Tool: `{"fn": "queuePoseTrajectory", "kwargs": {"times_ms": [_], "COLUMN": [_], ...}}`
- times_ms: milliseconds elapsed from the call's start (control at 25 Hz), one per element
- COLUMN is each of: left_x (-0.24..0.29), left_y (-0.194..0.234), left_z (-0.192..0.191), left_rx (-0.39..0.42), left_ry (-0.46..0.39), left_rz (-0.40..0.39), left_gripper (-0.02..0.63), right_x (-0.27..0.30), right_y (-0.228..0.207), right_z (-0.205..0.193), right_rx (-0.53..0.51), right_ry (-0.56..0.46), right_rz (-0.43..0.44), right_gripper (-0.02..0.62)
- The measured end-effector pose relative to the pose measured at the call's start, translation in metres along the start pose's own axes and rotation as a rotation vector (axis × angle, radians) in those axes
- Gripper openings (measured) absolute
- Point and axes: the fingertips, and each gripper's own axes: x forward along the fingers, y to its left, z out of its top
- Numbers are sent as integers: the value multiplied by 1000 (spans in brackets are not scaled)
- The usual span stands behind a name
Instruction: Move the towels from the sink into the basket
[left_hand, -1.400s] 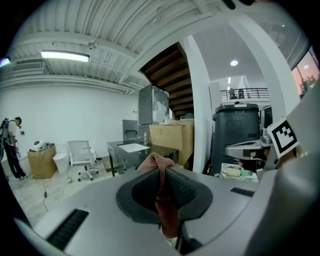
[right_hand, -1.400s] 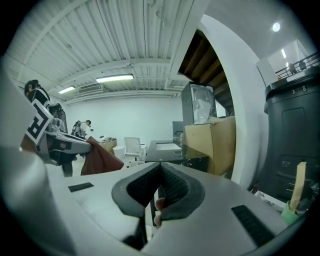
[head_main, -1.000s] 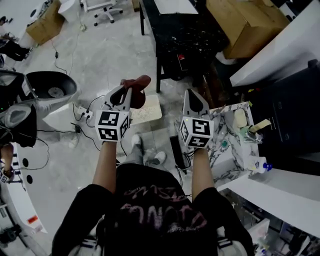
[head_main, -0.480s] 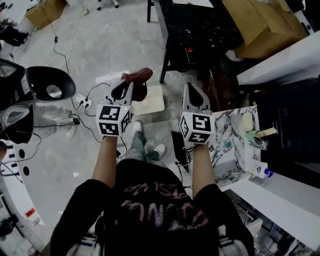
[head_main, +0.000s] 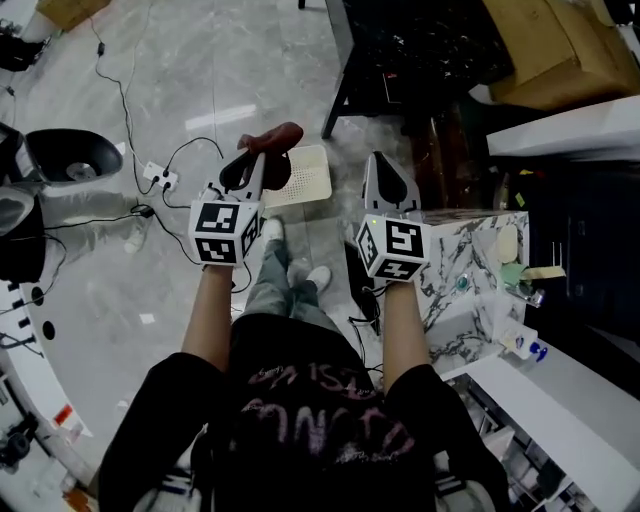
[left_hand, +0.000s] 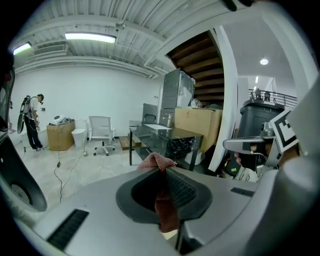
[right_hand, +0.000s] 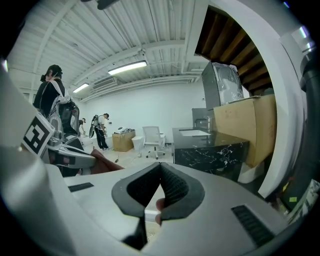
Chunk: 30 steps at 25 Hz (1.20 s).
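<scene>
- My left claw (head_main: 246, 170) pinches the brown towel (head_main: 279, 142), held above the basket (head_main: 308, 182) (carrying step).
- My right claw (head_main: 384, 176), beside the basket, is closed on nothing.
- Next: lower into the basket, release.

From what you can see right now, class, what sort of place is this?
Probably a warehouse-like workshop or test lab: cardboard boxes, loose cables across the floor, and a bare ribbed ceiling with strip lights.
</scene>
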Motion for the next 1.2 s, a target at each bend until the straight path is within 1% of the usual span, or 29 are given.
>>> {"fn": "queuePoseTrajectory", "kwargs": {"times_ms": [200, 400, 760, 880, 1040, 1200], "left_x": [14, 25, 55, 67, 84, 101], "left_y": [13, 28, 55, 64, 72, 79], "left_z": [-30, -64, -119, -144, -187, -229], "left_rx": [-38, -71, -105, -112, -142, -152], "left_ry": [43, 93, 169, 189, 220, 254], "left_rz": [7, 18, 26, 35, 38, 46], "left_gripper": [40, 40, 40, 40, 40, 40], "right_x": [20, 38, 81, 91, 105, 116], "right_y": [10, 14, 24, 27, 30, 32], "right_z": [-26, -53, -109, -134, -173, -214], "right_rx": [-34, 24, 22, 49, 58, 79], "right_ry": [34, 64, 144, 161, 195, 229], "right_rz": [9, 26, 56, 55, 55, 63], "right_gripper": [15, 15, 15, 15, 15, 15]}}
